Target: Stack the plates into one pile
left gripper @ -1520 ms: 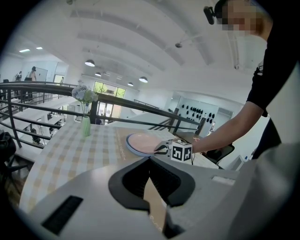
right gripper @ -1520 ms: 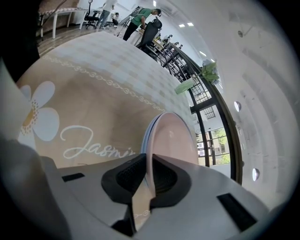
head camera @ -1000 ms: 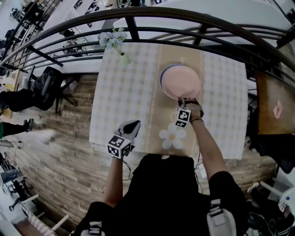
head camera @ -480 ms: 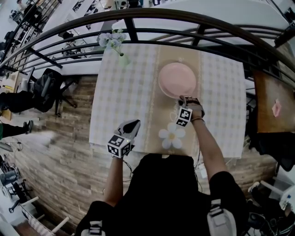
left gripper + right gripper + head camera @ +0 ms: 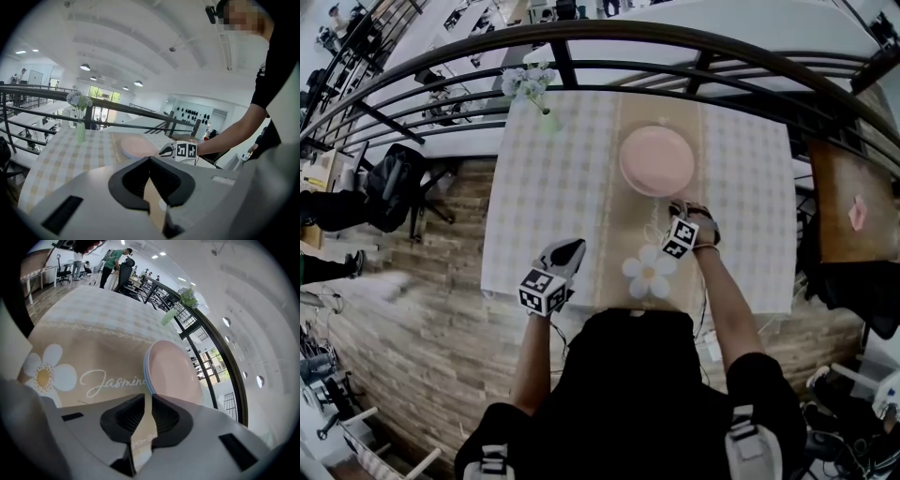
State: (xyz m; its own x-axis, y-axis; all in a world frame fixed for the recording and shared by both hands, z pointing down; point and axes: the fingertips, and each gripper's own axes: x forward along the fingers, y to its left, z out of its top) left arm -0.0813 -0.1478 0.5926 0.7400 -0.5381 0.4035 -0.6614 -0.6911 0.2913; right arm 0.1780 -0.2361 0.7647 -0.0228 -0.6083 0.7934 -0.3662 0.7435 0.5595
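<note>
Currently in the jaws: nothing on either side; no plate is held.
Plate pile: round pale-pink plate on top (image 5: 656,159), with the blue rim of a plate showing under it in the right gripper view (image 5: 146,365). All the plates in view look gathered into this one stack.
Pile's place: flat on the beige daisy-print table runner (image 5: 630,244), toward 12 o'clock on the checked tablecloth (image 5: 539,216).
Right gripper (image 5: 675,208): jaws closing and now only a narrow slit apart. Only runner cloth shows through the slit in its own view (image 5: 149,401).
Pile from the right gripper: just beyond the jaw tips at about 11 o'clock in the head view, near but not touching. Its near rim faces the jaws.
Left gripper (image 5: 571,250): over the table's near edge at about 7 o'clock from the pile. A thin gap stands between its jaws with nothing in it (image 5: 149,165).
Pile from the left gripper: well apart, at about 1 o'clock in the head view, seen past the jaw tips in its own view (image 5: 137,146).
Nearer hand: the right one, by a clear margin.
Long axis: none to speak of, since the plates are round. Any grip would have to come at the rim edge-on.
Judgement: the stacking looks finished, and any last nudge of the pile would fall to the right gripper.
</note>
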